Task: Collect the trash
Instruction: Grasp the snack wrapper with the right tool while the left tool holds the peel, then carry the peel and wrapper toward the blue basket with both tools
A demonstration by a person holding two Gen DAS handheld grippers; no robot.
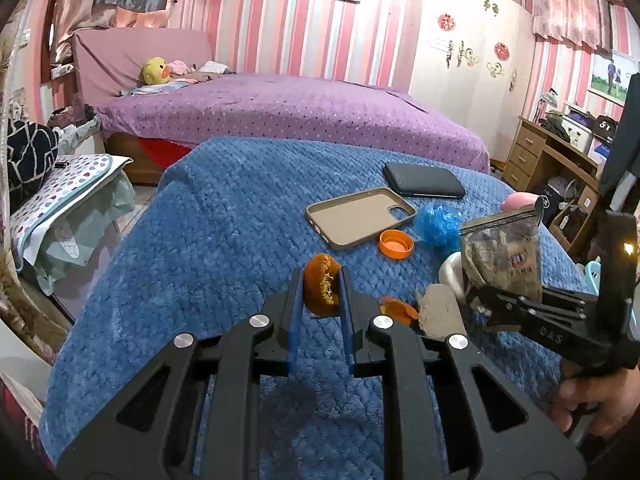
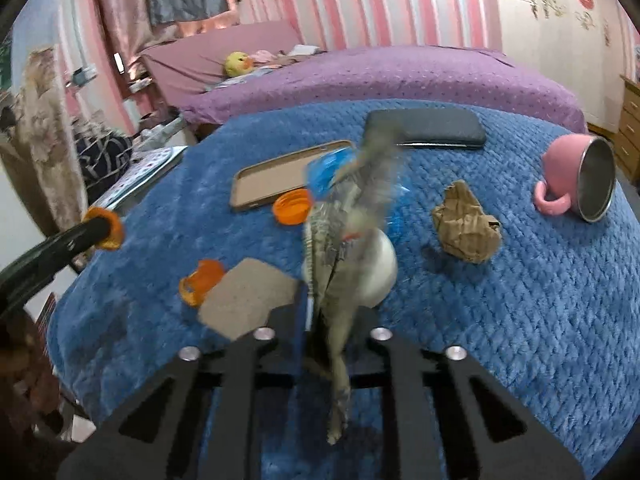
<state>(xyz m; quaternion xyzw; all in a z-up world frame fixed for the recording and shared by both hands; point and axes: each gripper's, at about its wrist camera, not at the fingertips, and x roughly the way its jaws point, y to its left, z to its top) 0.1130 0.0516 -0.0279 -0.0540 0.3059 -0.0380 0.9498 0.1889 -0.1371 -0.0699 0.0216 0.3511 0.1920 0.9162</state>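
Observation:
My left gripper (image 1: pixel 322 294) is shut on a piece of orange peel (image 1: pixel 320 280), held above the blue blanket (image 1: pixel 200 240). To its right, my right gripper (image 1: pixel 476 298) is shut on a crinkled silver snack wrapper (image 1: pixel 500 256) that stands up from its jaws. In the right wrist view the wrapper (image 2: pixel 348 216) is blurred and runs up from the right gripper (image 2: pixel 320 304). On the blanket lie another orange peel (image 2: pixel 202 280), a torn cardboard piece (image 2: pixel 248 296), an orange cap (image 2: pixel 292 206), a blue plastic wad (image 1: pixel 438 226) and crumpled brown paper (image 2: pixel 466 228).
A tan phone case (image 1: pixel 360 216) and a black wallet-like case (image 1: pixel 424 180) lie further back. A pink cup (image 2: pixel 576 180) lies on its side at the right. A white round object (image 2: pixel 380 268) sits behind the wrapper. A purple bed (image 1: pixel 300 112) stands beyond.

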